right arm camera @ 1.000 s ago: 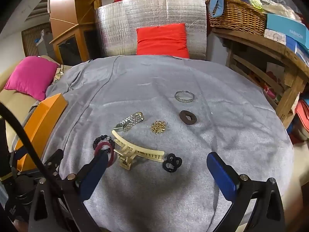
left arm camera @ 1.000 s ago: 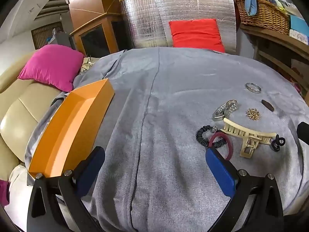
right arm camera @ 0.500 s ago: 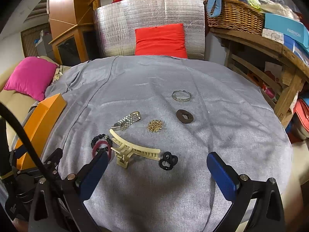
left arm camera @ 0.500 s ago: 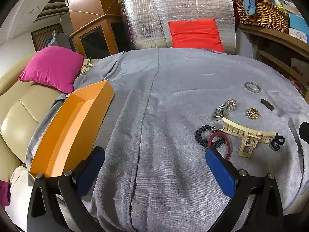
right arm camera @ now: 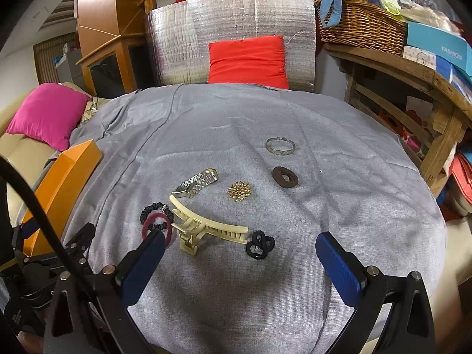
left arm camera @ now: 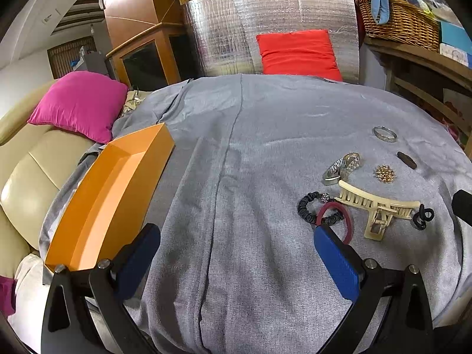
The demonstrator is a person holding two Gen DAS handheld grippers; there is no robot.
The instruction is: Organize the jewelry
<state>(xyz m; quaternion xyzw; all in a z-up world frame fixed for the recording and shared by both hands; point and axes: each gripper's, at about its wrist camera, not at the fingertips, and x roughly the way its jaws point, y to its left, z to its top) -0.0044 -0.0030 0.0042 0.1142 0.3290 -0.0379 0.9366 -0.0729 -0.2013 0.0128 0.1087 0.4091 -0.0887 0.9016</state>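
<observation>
Jewelry lies on a grey cloth (right arm camera: 265,280): a cream claw clip (right arm camera: 206,228), a black scrunchie (right arm camera: 152,209) under a maroon hair ring (right arm camera: 169,230), a metal watch (right arm camera: 196,184), a gold brooch (right arm camera: 239,190), a brown disc (right arm camera: 285,177), a silver bangle (right arm camera: 280,146) and a black knot tie (right arm camera: 260,245). An orange box (left arm camera: 109,194) sits empty at the left. My left gripper (left arm camera: 236,250) is open, just left of the hair ring (left arm camera: 346,221). My right gripper (right arm camera: 240,250) is open, close before the clip and knot tie.
A pink cushion (left arm camera: 79,103) lies on a beige sofa (left arm camera: 26,177) at the left. A red cushion (right arm camera: 247,59) leans on a silver panel at the back. A wooden shelf (right arm camera: 413,67) with a wicker basket (right arm camera: 360,26) stands at the right.
Both grippers have drawn back slightly toward me, so the jewelry sits a little further from the fingers. Nothing was picked up or moved.
</observation>
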